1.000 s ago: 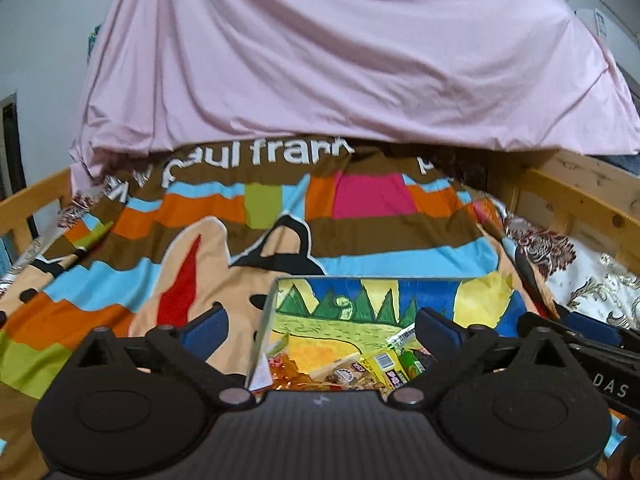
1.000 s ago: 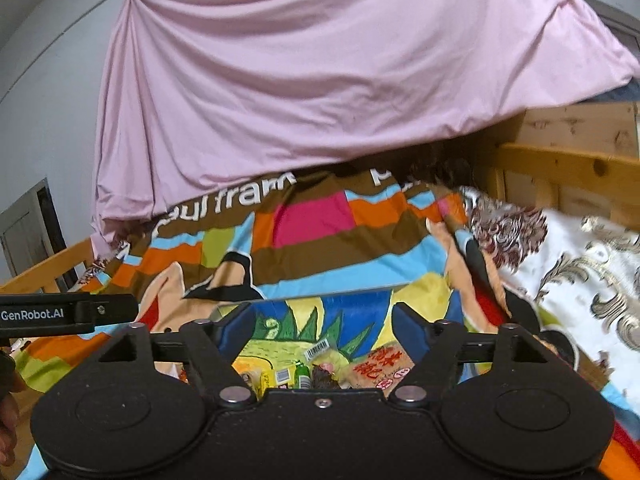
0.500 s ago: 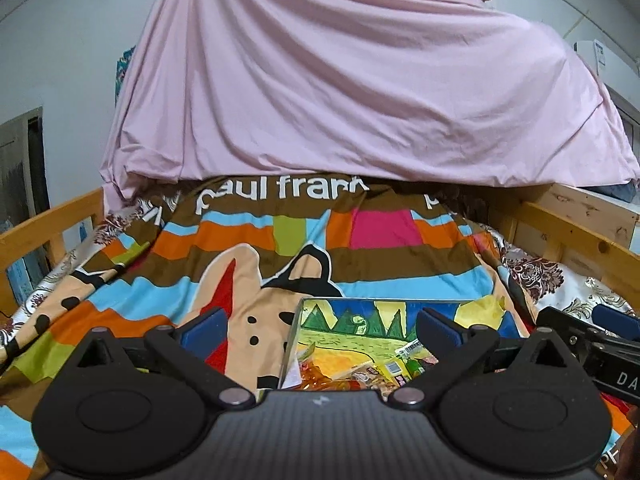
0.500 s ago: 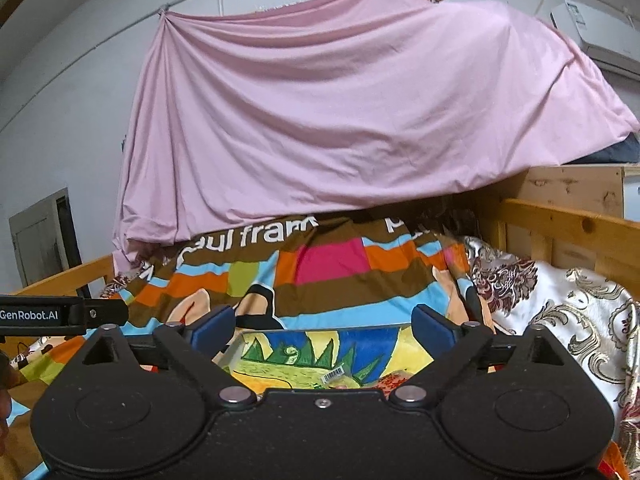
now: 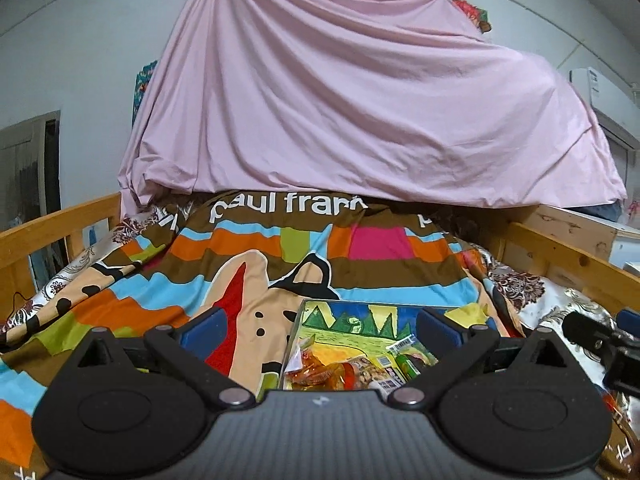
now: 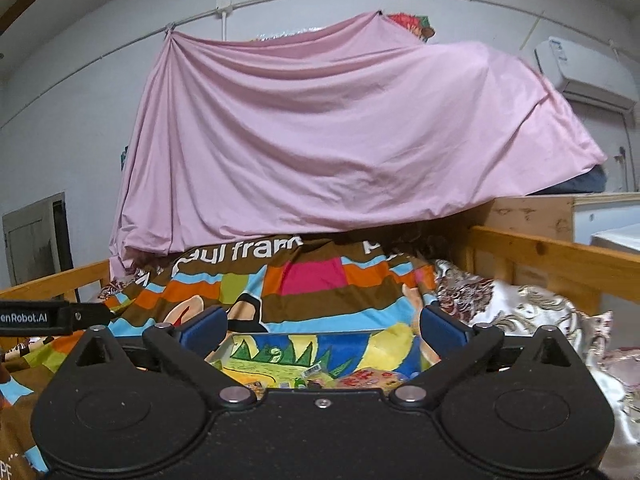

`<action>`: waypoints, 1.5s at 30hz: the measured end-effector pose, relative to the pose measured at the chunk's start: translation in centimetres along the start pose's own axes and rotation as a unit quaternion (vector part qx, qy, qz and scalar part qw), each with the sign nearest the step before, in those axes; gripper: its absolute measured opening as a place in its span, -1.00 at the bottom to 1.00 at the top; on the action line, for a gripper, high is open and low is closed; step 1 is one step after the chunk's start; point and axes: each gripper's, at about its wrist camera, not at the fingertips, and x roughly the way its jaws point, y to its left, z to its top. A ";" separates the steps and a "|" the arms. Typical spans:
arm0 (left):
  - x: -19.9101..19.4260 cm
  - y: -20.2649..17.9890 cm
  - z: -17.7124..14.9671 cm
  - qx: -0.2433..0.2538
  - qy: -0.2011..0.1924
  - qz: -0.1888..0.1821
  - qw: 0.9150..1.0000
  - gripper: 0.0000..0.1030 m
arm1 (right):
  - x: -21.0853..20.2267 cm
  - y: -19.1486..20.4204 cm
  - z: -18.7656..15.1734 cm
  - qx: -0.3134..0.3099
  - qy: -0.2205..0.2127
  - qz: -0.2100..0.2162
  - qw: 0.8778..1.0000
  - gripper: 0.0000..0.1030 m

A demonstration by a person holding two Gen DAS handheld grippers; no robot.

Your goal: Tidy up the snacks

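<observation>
A box with a painted landscape inside [image 5: 348, 324] lies on the striped "paul frank" blanket [image 5: 256, 240]. Several wrapped snacks [image 5: 332, 372] fill its near part, half hidden behind my left gripper's body. My left gripper [image 5: 320, 326] hovers in front of the box, open and empty. In the right wrist view the same box [image 6: 304, 350] and snacks [image 6: 360, 378] sit low between the blue pads. My right gripper [image 6: 322, 322] is still opening its jaws, with nothing between them. Each gripper's side shows at the edge of the other's view.
A pink sheet [image 5: 360, 112] hangs over the far end of the bed. Wooden rails run along the left [image 5: 52, 228] and the right [image 6: 560, 252]. Floral satin cloth [image 6: 520, 312] lies at the right; an air conditioner [image 6: 580, 68] hangs high on the wall.
Both grippers have drawn back and slightly up from the box, so it looks smaller and more wall shows. The right gripper's jaws have spread wider. The left jaws keep their width.
</observation>
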 end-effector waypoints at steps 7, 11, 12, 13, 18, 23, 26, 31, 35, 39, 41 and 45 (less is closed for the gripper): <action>-2.9 0.3 -1.7 0.000 -0.012 -0.012 1.000 0.99 | -3.5 1.0 -1.7 -0.024 -0.009 -0.014 1.000 0.99; -4.2 0.9 -2.7 -0.002 -0.014 -0.016 1.000 0.99 | -5.0 1.5 -2.6 -0.022 -0.004 -0.015 1.000 0.99; -4.5 1.1 -3.0 -0.004 -0.013 -0.018 1.000 0.99 | -5.3 1.7 -2.9 -0.024 -0.003 -0.017 1.000 0.99; -4.7 1.3 -3.2 -0.005 -0.013 -0.018 1.000 0.99 | -5.6 1.9 -3.1 -0.027 -0.003 -0.018 0.999 0.99; -5.8 2.4 -4.7 -0.005 -0.010 -0.014 1.000 0.99 | -6.7 2.9 -4.2 -0.035 0.000 -0.026 0.999 0.99; -6.2 3.5 -6.2 -0.013 -0.001 -0.009 1.000 0.99 | -7.3 3.8 -5.4 -0.042 0.009 -0.039 0.998 0.99; -6.5 4.0 -7.0 -0.014 -0.001 -0.007 1.000 0.99 | -7.7 4.2 -6.2 -0.045 0.018 -0.044 0.998 0.99; -6.9 4.8 -8.1 -0.016 0.003 -0.016 1.000 0.99 | -8.8 4.9 -7.1 -0.051 0.017 -0.057 0.997 0.99; -7.2 5.4 -8.4 -0.025 -0.001 -0.023 0.999 0.99 | -9.8 5.5 -7.7 -0.054 0.009 -0.064 0.996 0.99; -7.4 5.9 -9.2 -0.035 0.004 -0.033 0.999 0.99 | -10.7 6.1 -8.3 -0.056 0.010 -0.072 0.996 0.99; -7.5 6.2 -9.8 -0.039 0.009 -0.038 0.998 0.99 | -11.1 6.6 -8.6 -0.065 0.012 -0.071 0.995 0.99; -7.8 6.5 -11.0 -0.030 0.016 -0.044 0.998 0.99 | -11.4 7.3 -9.0 -0.075 0.013 -0.069 0.995 0.99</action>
